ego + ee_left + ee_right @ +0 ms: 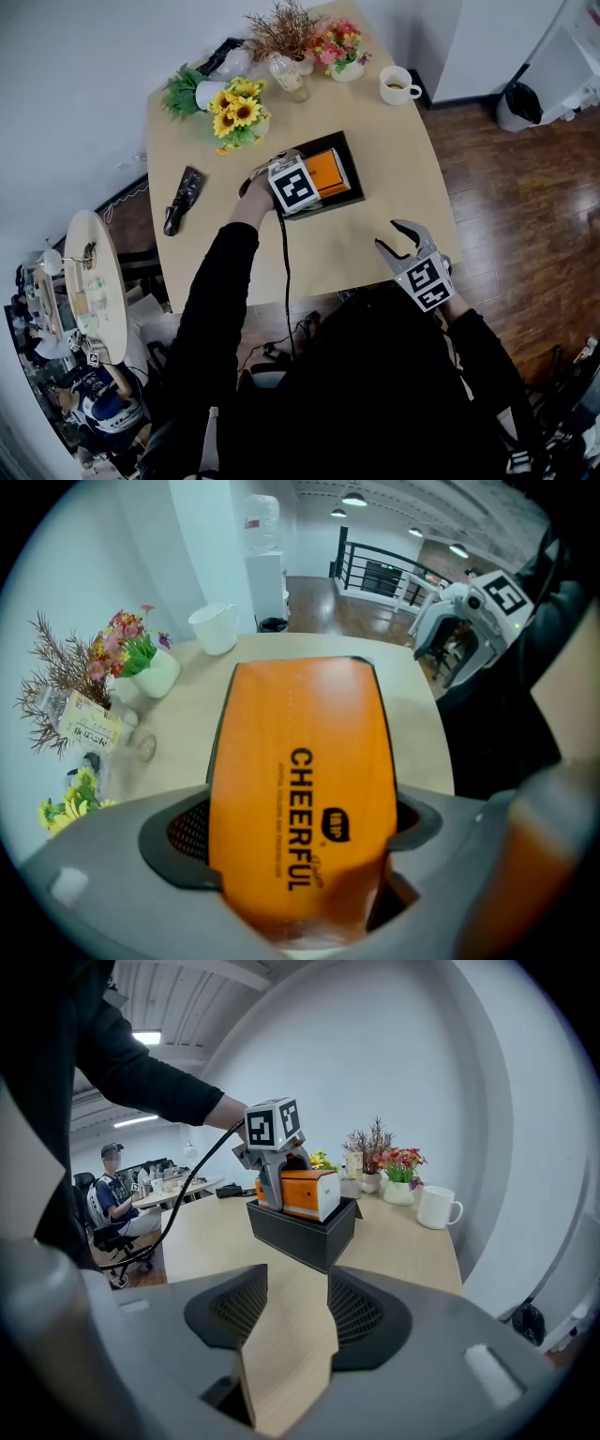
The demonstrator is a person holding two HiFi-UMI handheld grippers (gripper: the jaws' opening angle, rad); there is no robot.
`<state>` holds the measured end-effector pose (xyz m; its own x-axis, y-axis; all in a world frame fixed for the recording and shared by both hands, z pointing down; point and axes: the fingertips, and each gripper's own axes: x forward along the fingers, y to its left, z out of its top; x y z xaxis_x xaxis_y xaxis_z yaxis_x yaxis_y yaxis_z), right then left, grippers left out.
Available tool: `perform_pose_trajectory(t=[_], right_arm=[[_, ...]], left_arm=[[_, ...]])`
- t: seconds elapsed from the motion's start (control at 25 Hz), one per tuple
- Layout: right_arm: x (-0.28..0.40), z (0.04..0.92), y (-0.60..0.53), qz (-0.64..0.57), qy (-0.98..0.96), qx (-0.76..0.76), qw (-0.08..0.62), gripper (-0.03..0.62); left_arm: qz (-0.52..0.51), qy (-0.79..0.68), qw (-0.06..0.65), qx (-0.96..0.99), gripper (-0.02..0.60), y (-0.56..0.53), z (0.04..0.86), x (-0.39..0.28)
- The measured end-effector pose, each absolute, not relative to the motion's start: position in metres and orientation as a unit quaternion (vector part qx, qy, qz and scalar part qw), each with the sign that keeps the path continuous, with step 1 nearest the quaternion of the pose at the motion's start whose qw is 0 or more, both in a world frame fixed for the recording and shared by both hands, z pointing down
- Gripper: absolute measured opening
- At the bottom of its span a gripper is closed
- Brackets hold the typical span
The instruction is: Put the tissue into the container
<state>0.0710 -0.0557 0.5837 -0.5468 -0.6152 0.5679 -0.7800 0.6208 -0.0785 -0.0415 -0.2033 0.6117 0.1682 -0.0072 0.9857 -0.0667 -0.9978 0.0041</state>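
Observation:
An orange tissue pack [330, 171] printed "CHEERFUL" stands in the black rectangular container [355, 185] at the middle of the wooden table. My left gripper [296, 193] points straight down over it. In the left gripper view the tissue pack [300, 752] fills the gap of the left gripper [298, 829], and both pads touch its sides. My right gripper [392, 236] hovers near the table's front right edge, apart from the box. The right gripper [293, 1305] is open with only bare tabletop between its jaws; ahead of it stand the container [302, 1232] and the tissue pack [306, 1193].
At the table's far end are a white mug [399, 85], sunflowers [238, 112], pink flowers [339, 46] and a dried plant [281, 31]. A black object [183, 199] lies at the left edge. A cable [284, 272] trails from the left gripper. A bin [518, 106] stands on the floor.

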Motion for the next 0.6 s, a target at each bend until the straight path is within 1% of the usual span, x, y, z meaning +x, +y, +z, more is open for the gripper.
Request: perform_pose_trajectory(t=[0.12, 0.36, 0.6], right_arm=[[0.07, 0.583, -0.056, 0.162, -0.865, 0.402, 0.254, 0.202], [0.066, 0.583, -0.055, 0.161, -0.865, 0.401, 0.254, 0.201], [0.061, 0.586, -0.052, 0.159, -0.867, 0.396, 0.256, 0.201]], left_arm=[[0.626, -0.026, 0.006, 0.779, 0.472, -0.205, 0.608, -0.033], [0.607, -0.046, 0.01, 0.794, 0.491, -0.21, 0.599, -0.034], [0.607, -0.058, 0.008, 0.792, 0.489, -0.213, 0.595, -0.043]])
